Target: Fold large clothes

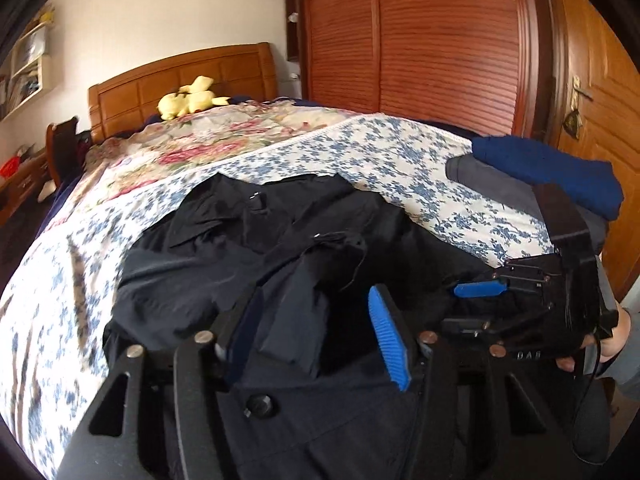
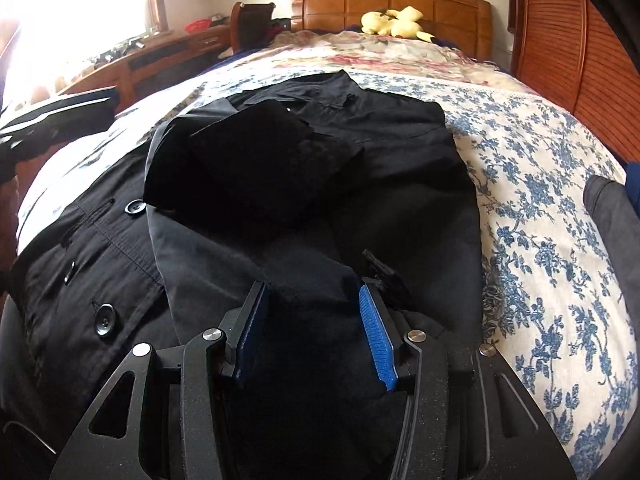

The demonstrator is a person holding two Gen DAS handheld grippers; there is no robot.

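Note:
A large black coat [image 1: 256,240] with big buttons lies spread on the floral bedspread, partly folded, with a sleeve laid over its middle [image 2: 260,168]. My left gripper [image 1: 316,320] is open just above the coat's near part, with a fold of black cloth lying between its blue pads. My right gripper [image 2: 312,320] is open over the coat's near edge, with cloth bunched between the fingers. The right gripper also shows in the left wrist view [image 1: 520,304], at the coat's right edge, and its blue pad [image 1: 480,290] shows there.
The bed [image 2: 540,200] has a blue-flowered sheet and a rose quilt farther back. A folded stack of blue and grey clothes [image 1: 548,176] sits at the bed's right edge. A yellow plush toy [image 2: 394,22] lies by the wooden headboard. A wardrobe [image 1: 420,40] and door stand right.

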